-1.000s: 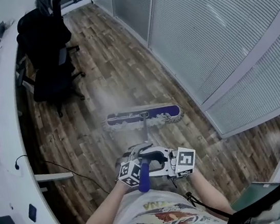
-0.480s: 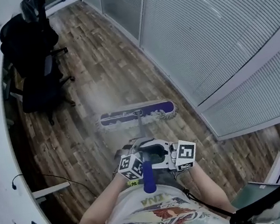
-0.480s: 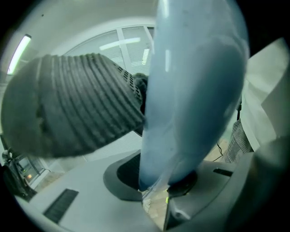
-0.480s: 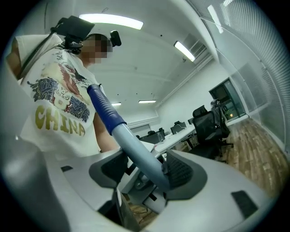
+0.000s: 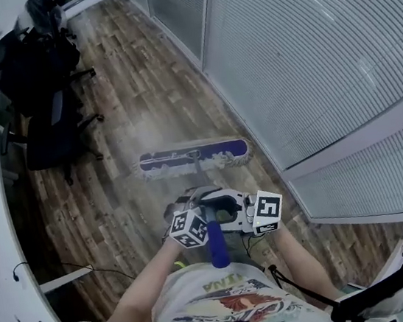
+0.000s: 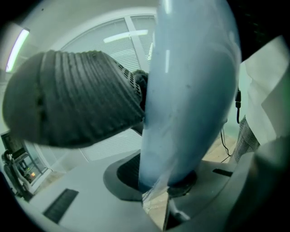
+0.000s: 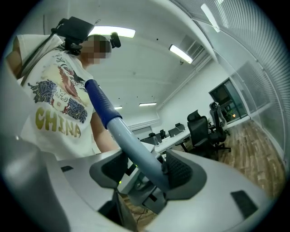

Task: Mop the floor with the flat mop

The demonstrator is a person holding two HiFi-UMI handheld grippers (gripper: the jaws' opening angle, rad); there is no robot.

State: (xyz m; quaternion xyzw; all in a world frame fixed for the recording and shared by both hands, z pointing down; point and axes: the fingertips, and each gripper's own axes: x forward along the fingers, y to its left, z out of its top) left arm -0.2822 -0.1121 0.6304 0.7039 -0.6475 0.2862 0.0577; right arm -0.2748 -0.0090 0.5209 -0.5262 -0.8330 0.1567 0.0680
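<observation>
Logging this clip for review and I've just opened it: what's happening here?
A person, a gripper in each hand, is mopping a wood floor. The left gripper has its jaws shut on the mop handle. On the right gripper the jaws have just been closing; the handle stands between them, against one pad only. The mop head lies flat on the floor.

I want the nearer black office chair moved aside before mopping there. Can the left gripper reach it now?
Probably not. The left gripper is shut on the mop handle, and the office chair stands far off, beyond the mop head.
</observation>
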